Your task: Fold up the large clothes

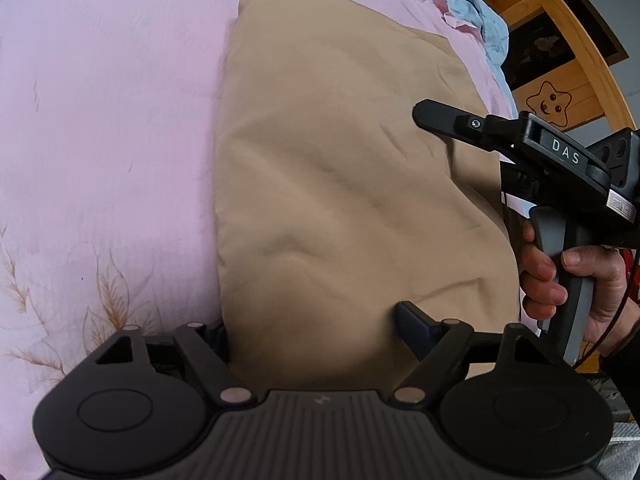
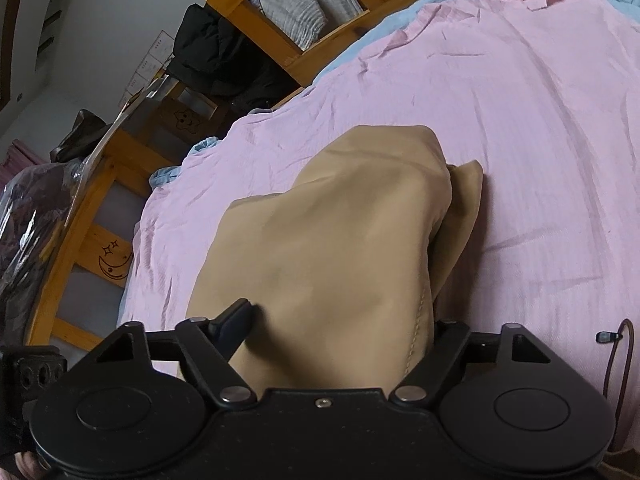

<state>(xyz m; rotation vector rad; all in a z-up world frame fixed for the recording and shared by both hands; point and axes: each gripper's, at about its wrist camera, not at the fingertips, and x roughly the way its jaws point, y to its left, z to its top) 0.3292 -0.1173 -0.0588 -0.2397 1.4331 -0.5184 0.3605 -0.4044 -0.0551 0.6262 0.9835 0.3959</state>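
- Tan cloth, the folded garment [image 1: 340, 200], lies on a pink bedsheet [image 1: 100, 120] in the left wrist view; its long axis runs from the camera away toward the far end of the bed, the narrower end pointing off to the blue bedding [image 1: 476, 4]; the left gripper [image 1: 316, 320] straddles the near end, jaws spread with fabric bulging between them, and whether the pads press cannot be told; the right gripper [image 1: 432, 116], held by a hand [image 1: 560, 276], hovers over the garment's right edge.
- Right wrist view: the same garment [image 2: 332, 240] stretches away across the pink bedsheet [image 2: 520, 120], a looser flap peeking out at the far right; the right gripper [image 2: 340, 320] brackets the near end, jaws wide, grip uncertain; the wooden bed frame [image 2: 280, 46] stands beyond.
- Risk, as judged: uneven bites would let layers slide, the flap spilling and skewing the fold; a pad could also snag the sheet beneath.
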